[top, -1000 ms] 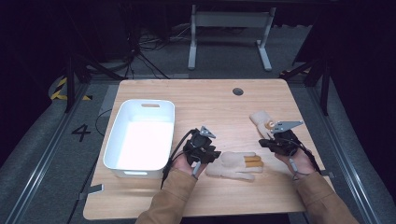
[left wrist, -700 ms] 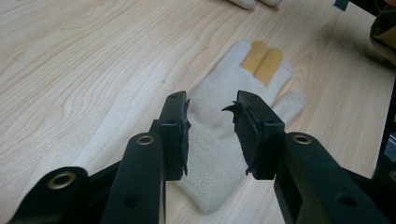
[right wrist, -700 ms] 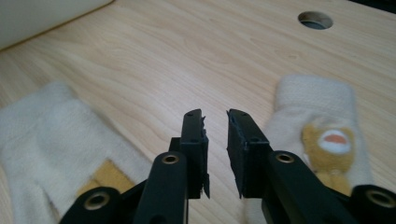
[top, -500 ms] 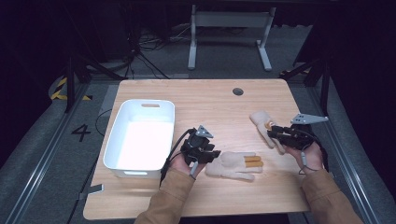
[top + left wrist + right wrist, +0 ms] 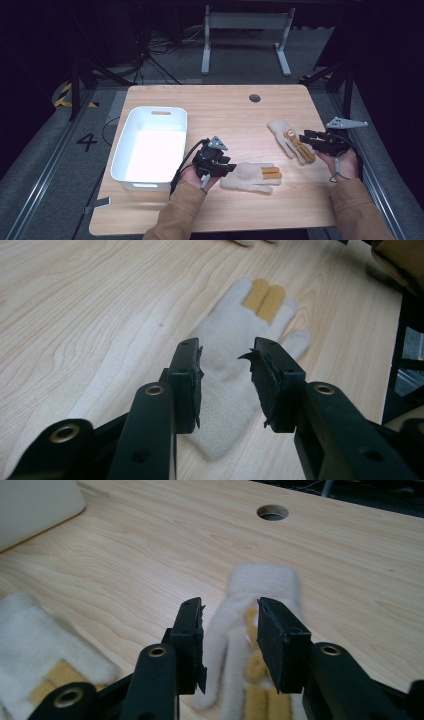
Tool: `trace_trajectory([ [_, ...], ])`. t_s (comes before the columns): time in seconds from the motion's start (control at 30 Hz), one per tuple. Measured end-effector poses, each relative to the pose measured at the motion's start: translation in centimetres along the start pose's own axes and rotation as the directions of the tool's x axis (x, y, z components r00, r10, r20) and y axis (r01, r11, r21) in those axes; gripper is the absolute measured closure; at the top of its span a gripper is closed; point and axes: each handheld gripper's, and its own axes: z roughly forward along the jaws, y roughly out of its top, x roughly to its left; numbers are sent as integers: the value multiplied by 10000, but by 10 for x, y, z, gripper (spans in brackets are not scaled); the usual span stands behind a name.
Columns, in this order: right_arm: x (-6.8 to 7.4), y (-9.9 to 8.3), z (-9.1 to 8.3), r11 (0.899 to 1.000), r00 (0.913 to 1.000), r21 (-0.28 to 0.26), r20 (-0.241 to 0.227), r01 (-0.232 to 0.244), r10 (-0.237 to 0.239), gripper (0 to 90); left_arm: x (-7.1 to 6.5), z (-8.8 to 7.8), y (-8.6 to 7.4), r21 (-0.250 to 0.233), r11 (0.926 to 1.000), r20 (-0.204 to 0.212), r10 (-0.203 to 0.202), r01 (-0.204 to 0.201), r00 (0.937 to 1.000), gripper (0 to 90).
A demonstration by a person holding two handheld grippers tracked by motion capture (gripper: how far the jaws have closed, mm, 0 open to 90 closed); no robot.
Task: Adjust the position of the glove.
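Note:
Two cream knit gloves with tan finger patches lie flat on the wooden table (image 5: 225, 115). The near glove (image 5: 252, 177) (image 5: 235, 365) rests in front of the person, cuff toward my left gripper (image 5: 227, 168) (image 5: 225, 380), which stands open just over that cuff, touching nothing. The far glove (image 5: 290, 140) (image 5: 250, 630) lies at the right, fingers toward my right gripper (image 5: 306, 136) (image 5: 230, 640). That gripper is open too, its jaws either side of the glove's fingers, not closed on them.
An empty white plastic bin (image 5: 150, 147) stands at the table's left, close beside the left hand. A round cable hole (image 5: 255, 98) (image 5: 272, 512) sits near the far edge. The table's right edge runs just past the right hand.
The right gripper swung out to the right and has come back a little toward the far glove's fingers. The left gripper has stayed at the near glove's cuff.

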Motion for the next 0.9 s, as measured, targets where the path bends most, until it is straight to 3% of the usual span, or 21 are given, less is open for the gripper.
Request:
trace_trajectory([
  [0.17, -13, -4, -1, 9991, 9988, 121, 267, -407, 404, 614, 0, -1, -1, 19, 10000, 8, -72, 72, 10000, 635],
  [0.23, -17, -6, 4, 9985, 9969, 250, 625, -496, 480, 577, 1, -3, -1, 53, 10000, -29, -41, 41, 10000, 634],
  [0.37, -20, -8, 13, 9970, 9961, 490, 665, -605, 572, 568, 0, -4, -2, 30, 10000, -59, -69, 69, 10000, 634],
  [0.43, -20, -9, 22, 9964, 9974, 770, 657, -353, 303, 554, 0, -5, -3, 51, 9999, -98, -96, 96, 9999, 632],
  [0.6, -20, -10, 33, 9963, 9971, 854, 758, 10, -75, 460, 1, -7, -6, 40, 9998, -112, -180, 180, 9998, 627],
  [0.7, -23, -12, 38, 9947, 9970, 1026, 769, -41, -38, 448, 2, -8, -7, 10, 9996, 37, -275, 275, 9996, 617],
  [0.9, -28, -14, 51, 9942, 9955, 1031, 925, -315, 219, 415, 2, -12, -14, 28, 9992, -113, -394, 395, 9992, 606],
])
